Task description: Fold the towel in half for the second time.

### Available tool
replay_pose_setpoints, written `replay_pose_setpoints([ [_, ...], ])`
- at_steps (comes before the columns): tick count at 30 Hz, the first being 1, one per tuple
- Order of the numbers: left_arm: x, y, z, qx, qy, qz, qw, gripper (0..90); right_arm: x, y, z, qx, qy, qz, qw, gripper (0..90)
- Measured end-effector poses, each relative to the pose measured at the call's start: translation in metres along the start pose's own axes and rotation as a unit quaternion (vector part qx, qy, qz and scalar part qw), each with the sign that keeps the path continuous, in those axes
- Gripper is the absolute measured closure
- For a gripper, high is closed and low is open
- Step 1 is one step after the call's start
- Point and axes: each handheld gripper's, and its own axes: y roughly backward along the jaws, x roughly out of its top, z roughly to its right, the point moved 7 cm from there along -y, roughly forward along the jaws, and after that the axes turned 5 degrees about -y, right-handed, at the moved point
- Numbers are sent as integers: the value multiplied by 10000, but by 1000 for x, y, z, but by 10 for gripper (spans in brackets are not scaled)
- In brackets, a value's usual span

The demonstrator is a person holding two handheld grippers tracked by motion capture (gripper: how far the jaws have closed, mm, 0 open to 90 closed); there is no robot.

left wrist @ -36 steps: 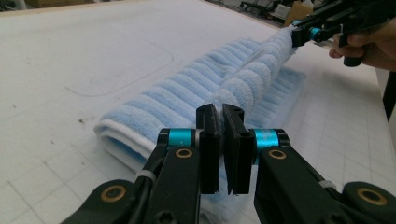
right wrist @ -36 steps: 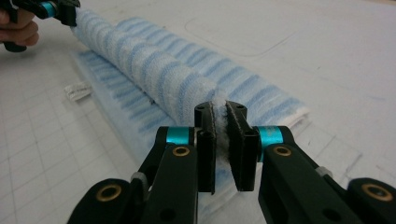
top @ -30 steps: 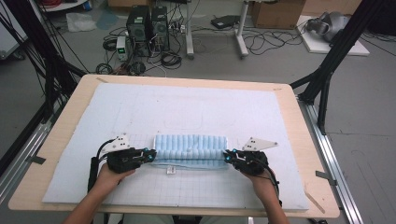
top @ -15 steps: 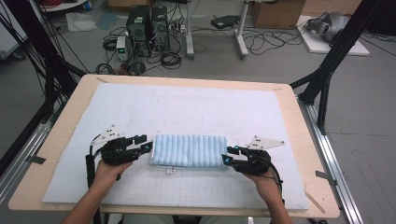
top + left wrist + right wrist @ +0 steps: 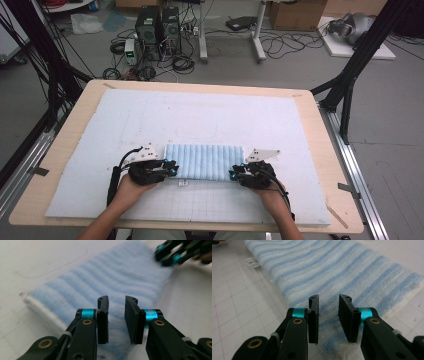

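Jaws on both grippers, left (image 5: 172, 167) and right (image 5: 234, 175), have just been closing, gapped over the towel (image 5: 204, 161) ends, pinching nothing yet. Towel lies folded on my worktop (image 5: 310, 120). Next I'd pinch both ends evenly for another fold.

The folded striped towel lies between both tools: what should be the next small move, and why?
Probably close both tools on the towel's near corners. The left tool and the right tool have just been closing, yet a gap shows between each pair of jaws, with striped cloth under them and nothing pinched. A grip at both ends seems needed before another fold.
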Motion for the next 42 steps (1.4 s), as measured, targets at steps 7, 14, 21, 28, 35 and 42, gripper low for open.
replay_pose_setpoints([
  [7,-6,0,0,140,-110,-269,9995,763,-3,1,-3,46,150,-171,9997,691],
  [14,3,10,-14,324,152,1,9994,642,4,14,2,356,-113,217,9991,597],
  [21,22,1,-49,447,596,276,9968,662,29,19,21,-295,-215,749,9965,680],
  [28,17,-22,-62,742,685,-154,9948,715,44,-9,46,-698,-380,381,9961,730],
  [35,14,-26,-65,854,607,-225,9942,735,34,-24,63,-887,-583,41,9943,741],
  [42,16,-20,-66,795,729,-32,9942,663,36,-17,62,-964,-619,187,9932,654],
])
